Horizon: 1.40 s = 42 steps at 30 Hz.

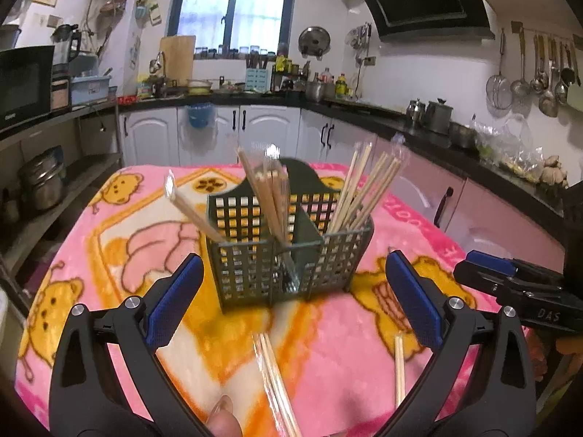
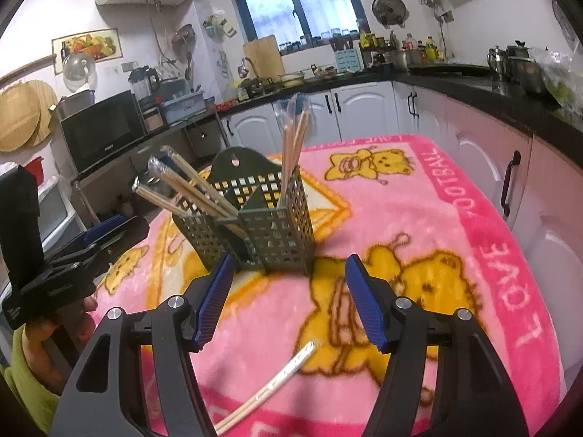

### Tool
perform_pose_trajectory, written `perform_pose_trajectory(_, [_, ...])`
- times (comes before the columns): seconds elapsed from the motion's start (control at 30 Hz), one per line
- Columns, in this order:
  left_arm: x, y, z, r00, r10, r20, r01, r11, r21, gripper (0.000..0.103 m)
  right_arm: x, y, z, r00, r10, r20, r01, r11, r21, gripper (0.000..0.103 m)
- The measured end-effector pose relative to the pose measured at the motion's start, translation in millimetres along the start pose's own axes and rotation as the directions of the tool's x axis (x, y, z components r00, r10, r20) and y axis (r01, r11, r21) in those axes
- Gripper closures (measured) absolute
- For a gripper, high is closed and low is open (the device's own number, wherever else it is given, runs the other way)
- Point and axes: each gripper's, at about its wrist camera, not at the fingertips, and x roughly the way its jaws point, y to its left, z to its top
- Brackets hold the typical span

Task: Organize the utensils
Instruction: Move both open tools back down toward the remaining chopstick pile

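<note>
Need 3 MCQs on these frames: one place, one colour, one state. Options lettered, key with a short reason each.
1. Where does the green utensil caddy stand?
A. on the pink blanket
B. on the black counter
C. on the microwave

2. What colour are the pads of the right gripper?
A. red
B. blue
C. white

3. What is between the fingers of the left gripper?
A. a spoon, clamped
B. a wrapped chopstick pair, clamped
C. nothing clamped; the gripper is open

Key:
1 A: the caddy sits on the pink blanket, with the counter far behind it.
2 B: both pads show blue ribbed faces.
3 C: the fingers stand wide apart, and the wrapped chopstick pair lies loose on the blanket below them.
</note>
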Motion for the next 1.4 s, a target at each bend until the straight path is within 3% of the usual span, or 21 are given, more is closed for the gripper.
perform_pose_trajectory(0.43, [23,4,-30,0.992,-0.020,-0.121,0.017,1.000,-0.022,0.011,16,-1,-27,0.994,-0.011,-0.111,0.009,1.000,-0.023,0.042])
perform_pose_trajectory(0.8, [49,21,-52,0.968,-0.032,-0.248,0.013,0.997,-0.077,0.011,33,-2,-46,0.981,0.004,-0.195,-0.005,1.000,-0.009,0.042])
perform_pose_trajectory(0.97, [61,26,-61,0.955,-0.043,-0.294,0.011,0.994,-0.109,0.011,43,-2,-53,0.972,0.010,-0.233,-0.013,1.000,-0.008,0.047])
perform_pose_trajectory(1.13, [71,32,-67,0.941,-0.062,-0.331,0.018,0.991,-0.134,0.020,54,-4,-59,0.963,0.018,-0.270,-0.016,1.000,0.007,0.052])
perform_pose_trajectory(1.3, [85,40,-76,0.920,-0.093,-0.380,0.021,0.981,-0.190,0.037,61,-6,-63,0.955,0.020,-0.296,-0.015,1.000,0.019,0.057])
perform_pose_trajectory(1.4, [89,43,-76,0.916,-0.096,-0.389,0.019,0.980,-0.196,0.040,66,-9,-64,0.950,0.022,-0.310,-0.014,0.999,0.030,0.058])
